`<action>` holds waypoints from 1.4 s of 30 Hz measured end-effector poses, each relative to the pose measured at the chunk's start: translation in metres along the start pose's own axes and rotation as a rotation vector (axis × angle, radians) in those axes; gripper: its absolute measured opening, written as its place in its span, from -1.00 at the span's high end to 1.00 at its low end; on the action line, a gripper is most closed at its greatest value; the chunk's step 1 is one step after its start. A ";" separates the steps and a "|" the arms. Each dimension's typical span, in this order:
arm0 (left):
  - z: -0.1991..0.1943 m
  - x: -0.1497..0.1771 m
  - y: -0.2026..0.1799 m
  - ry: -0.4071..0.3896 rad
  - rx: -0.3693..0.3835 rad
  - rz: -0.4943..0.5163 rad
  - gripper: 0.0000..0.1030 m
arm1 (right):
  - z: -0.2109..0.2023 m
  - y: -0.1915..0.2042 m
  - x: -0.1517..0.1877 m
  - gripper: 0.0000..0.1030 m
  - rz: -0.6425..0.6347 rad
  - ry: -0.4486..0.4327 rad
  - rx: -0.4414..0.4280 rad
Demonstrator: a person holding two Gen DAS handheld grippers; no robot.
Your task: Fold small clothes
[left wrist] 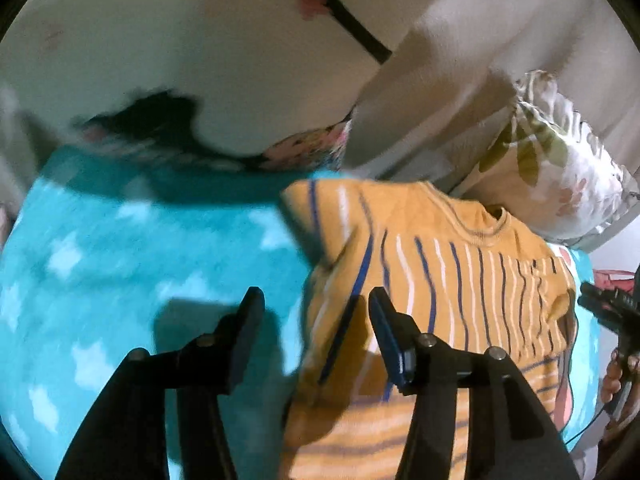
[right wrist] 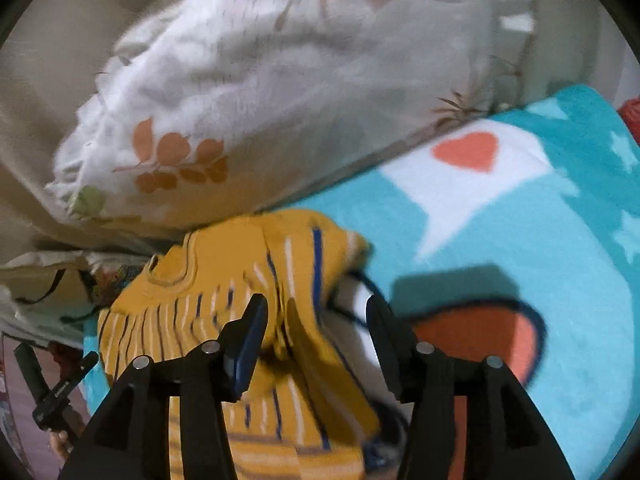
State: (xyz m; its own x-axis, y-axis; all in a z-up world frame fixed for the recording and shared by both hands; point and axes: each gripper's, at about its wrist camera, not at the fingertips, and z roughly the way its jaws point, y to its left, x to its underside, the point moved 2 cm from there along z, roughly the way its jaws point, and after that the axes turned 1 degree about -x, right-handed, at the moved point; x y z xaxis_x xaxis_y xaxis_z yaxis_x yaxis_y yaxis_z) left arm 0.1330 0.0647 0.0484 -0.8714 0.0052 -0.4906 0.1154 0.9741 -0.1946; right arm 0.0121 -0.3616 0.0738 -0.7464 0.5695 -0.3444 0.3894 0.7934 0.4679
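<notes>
Lying on the turquoise blanket (left wrist: 100,248) of a bed, the striped mustard shirt (left wrist: 460,264) has its collar beside the floral pillow (right wrist: 280,80). Left gripper (left wrist: 316,300) hangs open over one shirt edge, right gripper (right wrist: 316,308) open over the opposite edge; neither pinches fabric. Both appear equally near.

Light: bright, from above and behind — hard shadows on the blanket (left wrist: 100,248).
Blur: motion smear throughout.
Edges: fisheye bending — black corners.
</notes>
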 end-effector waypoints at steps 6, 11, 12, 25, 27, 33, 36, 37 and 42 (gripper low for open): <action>-0.029 0.069 0.011 0.055 -0.020 -0.046 -0.05 | -0.016 -0.007 0.079 -0.08 -0.089 0.125 0.015; -0.036 0.135 0.019 0.099 0.020 -0.127 -0.05 | -0.023 -0.017 0.134 -0.08 -0.088 0.193 -0.049; -0.033 0.150 0.023 0.118 0.029 -0.152 -0.05 | -0.023 -0.018 0.144 -0.08 -0.090 0.206 -0.058; -0.059 0.261 0.014 0.140 0.175 -0.241 -0.04 | -0.045 -0.037 0.244 -0.08 -0.064 0.315 -0.278; -0.066 0.271 0.014 0.141 0.209 -0.261 -0.04 | -0.049 -0.040 0.259 -0.08 -0.054 0.336 -0.329; -0.076 0.289 0.011 0.121 0.223 -0.290 -0.04 | -0.058 -0.038 0.291 -0.09 -0.046 0.343 -0.397; -0.077 0.290 0.007 0.121 0.213 -0.281 -0.04 | -0.052 -0.031 0.301 -0.10 -0.028 0.381 -0.438; -0.076 0.289 0.007 0.125 0.220 -0.284 -0.04 | -0.052 -0.030 0.304 -0.10 -0.026 0.377 -0.447; -0.070 0.290 0.005 0.173 0.209 -0.264 0.77 | -0.049 -0.021 0.312 -0.06 -0.013 0.371 -0.461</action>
State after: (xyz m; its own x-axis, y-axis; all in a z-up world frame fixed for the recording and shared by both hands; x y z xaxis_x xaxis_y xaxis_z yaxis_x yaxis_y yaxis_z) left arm -0.1527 0.0869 -0.0350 -0.9497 -0.1844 -0.2529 -0.0449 0.8799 -0.4730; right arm -0.2551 -0.2114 -0.0036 -0.9208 0.3810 -0.0837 0.1662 0.5772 0.7995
